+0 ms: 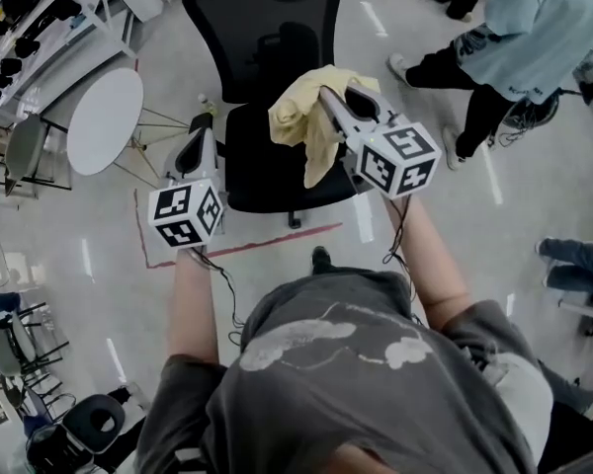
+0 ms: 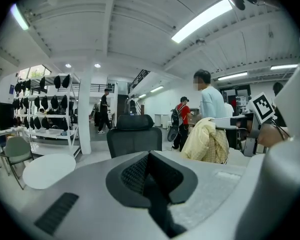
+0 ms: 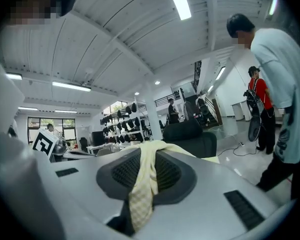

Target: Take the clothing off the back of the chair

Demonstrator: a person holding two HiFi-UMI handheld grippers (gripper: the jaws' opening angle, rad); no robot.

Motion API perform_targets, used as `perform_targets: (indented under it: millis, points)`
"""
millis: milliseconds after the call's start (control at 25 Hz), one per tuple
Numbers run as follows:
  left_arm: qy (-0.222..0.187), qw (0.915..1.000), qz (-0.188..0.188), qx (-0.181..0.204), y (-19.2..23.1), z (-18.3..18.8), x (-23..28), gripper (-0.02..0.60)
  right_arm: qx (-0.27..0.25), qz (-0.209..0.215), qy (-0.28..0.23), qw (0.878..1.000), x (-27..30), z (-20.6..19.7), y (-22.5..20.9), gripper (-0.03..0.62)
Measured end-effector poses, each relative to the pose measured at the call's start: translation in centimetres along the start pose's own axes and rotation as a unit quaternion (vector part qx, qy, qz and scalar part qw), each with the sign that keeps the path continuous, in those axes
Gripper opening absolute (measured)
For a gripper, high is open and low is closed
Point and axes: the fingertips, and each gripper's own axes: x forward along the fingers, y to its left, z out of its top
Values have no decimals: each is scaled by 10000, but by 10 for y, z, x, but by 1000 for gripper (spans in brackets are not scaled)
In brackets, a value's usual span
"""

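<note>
A pale yellow garment (image 1: 306, 117) hangs bunched from my right gripper (image 1: 328, 97), which is shut on it above the seat of the black office chair (image 1: 267, 28). In the right gripper view the cloth (image 3: 142, 184) is pinched between the jaws of this gripper (image 3: 142, 159) and drapes down, with the chair (image 3: 190, 136) behind. My left gripper (image 1: 200, 131) is beside the chair's left armrest, jaws together and holding nothing. From the left gripper (image 2: 150, 156) I see the chair (image 2: 134, 136) ahead and the garment (image 2: 206, 141) hanging to its right.
A white round table (image 1: 104, 121) stands left of the chair, with shelves of dark items (image 1: 20, 18) behind it. A red tape line (image 1: 277, 240) marks the floor in front of the chair. A person (image 1: 514, 38) stands at the upper right.
</note>
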Motion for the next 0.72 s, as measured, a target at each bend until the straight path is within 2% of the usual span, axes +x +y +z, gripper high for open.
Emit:
perform_targets:
  millis: [120,320,720]
  points:
    - [76,10000,-22,-51,-10,-21,4,0,46,-16,119,9999,-8,-24,-6,49]
    - [160,9997,-91,-158,-11,-31,-1,0,80,-11,313,9995,-10,-37,3,51]
    - [276,9990,-254,-240,-18,-66,-54,0,121,-81,574,9982,-49,-76,48,51]
